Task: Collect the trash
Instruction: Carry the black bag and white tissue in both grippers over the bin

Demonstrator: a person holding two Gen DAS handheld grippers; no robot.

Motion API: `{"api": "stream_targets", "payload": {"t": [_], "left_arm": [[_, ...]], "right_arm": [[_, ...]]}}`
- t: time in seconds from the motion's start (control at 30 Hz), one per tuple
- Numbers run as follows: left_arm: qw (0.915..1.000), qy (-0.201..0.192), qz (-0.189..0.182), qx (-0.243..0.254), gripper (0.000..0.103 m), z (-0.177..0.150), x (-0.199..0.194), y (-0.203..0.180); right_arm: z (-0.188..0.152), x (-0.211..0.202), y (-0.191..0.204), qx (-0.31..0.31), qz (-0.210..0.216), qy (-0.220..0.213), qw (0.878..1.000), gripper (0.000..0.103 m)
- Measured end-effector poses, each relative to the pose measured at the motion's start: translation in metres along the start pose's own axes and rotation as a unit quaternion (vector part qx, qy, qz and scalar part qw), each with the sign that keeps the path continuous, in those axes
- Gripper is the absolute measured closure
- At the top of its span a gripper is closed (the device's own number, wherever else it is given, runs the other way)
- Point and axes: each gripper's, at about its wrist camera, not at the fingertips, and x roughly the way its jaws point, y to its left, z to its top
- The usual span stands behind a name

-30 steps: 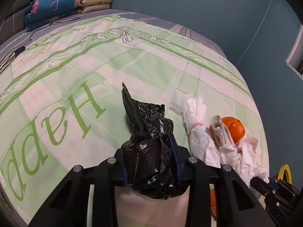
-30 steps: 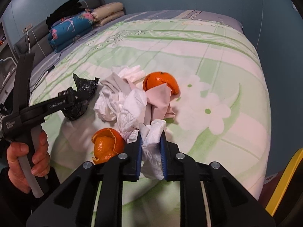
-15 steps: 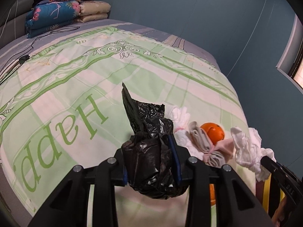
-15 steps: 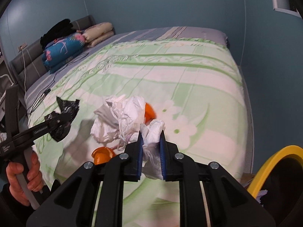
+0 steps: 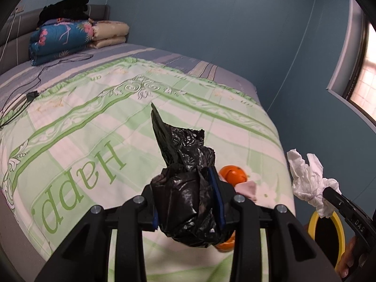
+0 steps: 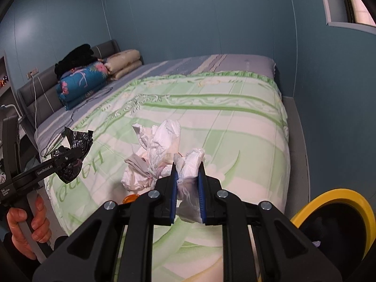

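Note:
My left gripper [image 5: 188, 195] is shut on a crumpled black plastic bag [image 5: 185, 183], held above the bed; it also shows in the right wrist view [image 6: 70, 159]. My right gripper [image 6: 188, 181] is shut on a bunch of white tissues [image 6: 189, 166], lifted off the bed; the tissues show in the left wrist view [image 5: 307, 181]. On the bed lie an orange [image 5: 232, 175], a pink cloth [image 5: 246, 188], orange peel [image 6: 130, 198] and a heap of white and grey tissues [image 6: 141, 171]. A yellow-rimmed bin [image 6: 338, 218] stands at lower right.
The bed has a green and white cover [image 5: 94, 122]. Folded blankets [image 5: 61, 37] and black clothes [image 5: 63, 9] lie at the headboard. Cables [image 5: 21, 103] run over the bed's left side. A blue wall and a window [image 5: 366, 70] are to the right.
Both grippers have risen and pulled back from the bed. The right gripper has lifted the white tissues clear of the heap and moved towards the yellow bin.

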Motion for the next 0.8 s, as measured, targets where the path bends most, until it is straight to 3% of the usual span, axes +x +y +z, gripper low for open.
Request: {"api": "stream_targets", "payload": {"t": [0.8], "left_arm": [[0.9933, -0.051, -0.068, 0.079, 0.071, -0.007, -0.072, -0.102]], "right_arm": [[0.004, -0.092, -0.043, 0.018, -0.021, -0.086, 0.996, 0.089]]}}
